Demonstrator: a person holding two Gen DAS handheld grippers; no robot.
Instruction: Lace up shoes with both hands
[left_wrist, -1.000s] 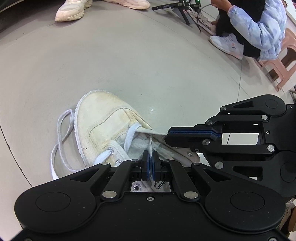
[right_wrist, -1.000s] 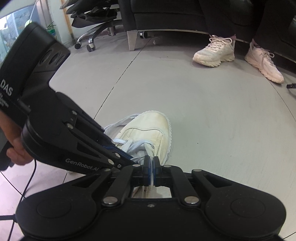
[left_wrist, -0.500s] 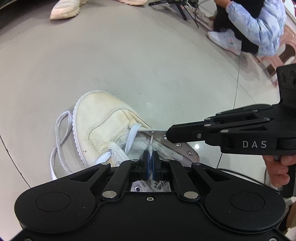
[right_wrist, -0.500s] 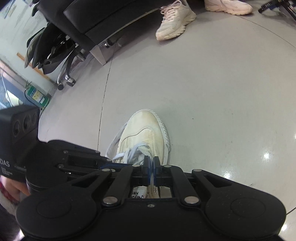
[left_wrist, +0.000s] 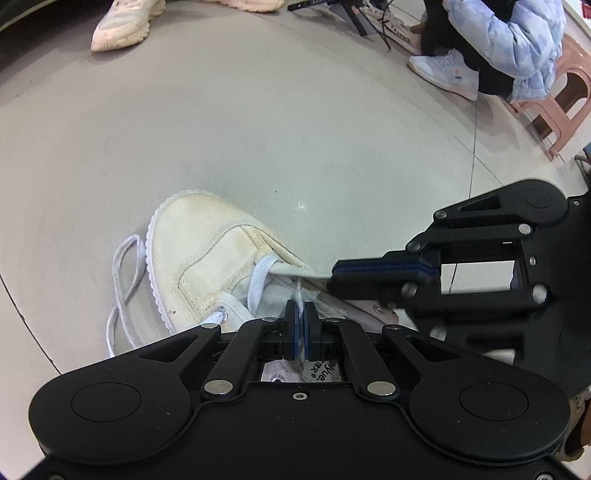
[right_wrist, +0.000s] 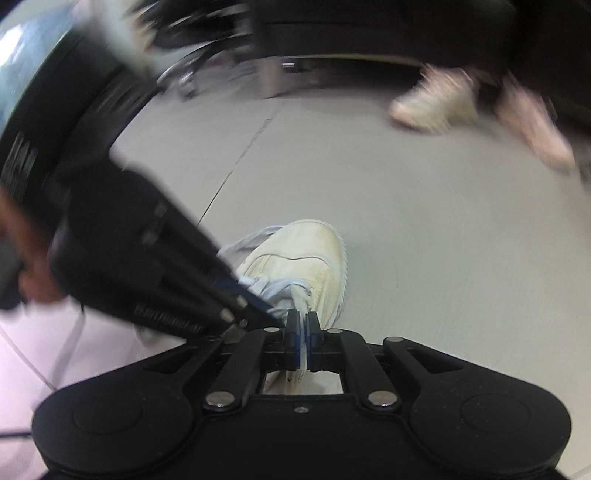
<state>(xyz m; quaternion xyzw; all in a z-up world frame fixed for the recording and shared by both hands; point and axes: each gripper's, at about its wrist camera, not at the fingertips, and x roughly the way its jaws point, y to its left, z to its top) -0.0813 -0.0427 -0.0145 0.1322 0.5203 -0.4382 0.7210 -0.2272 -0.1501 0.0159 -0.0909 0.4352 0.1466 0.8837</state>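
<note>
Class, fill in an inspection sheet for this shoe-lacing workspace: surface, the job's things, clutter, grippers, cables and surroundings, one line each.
Surface: pale grey floor, glossy, with a thin seam line.
Job's things: cream shoe on the floor, partly laced; white lace loops loose beside its toe.
Clutter: nothing seen near the shoe.
Grippers: left gripper shut on a lace strand; right gripper shut on another strand, which runs taut to the shoe's eyelets. The right view is blurred.
Cables: thin dark cables by a tripod at the far edge.
Surroundings: a seated person's sleeve, a pink stool, another person's pale sneakers, office chairs, blurred.
</note>
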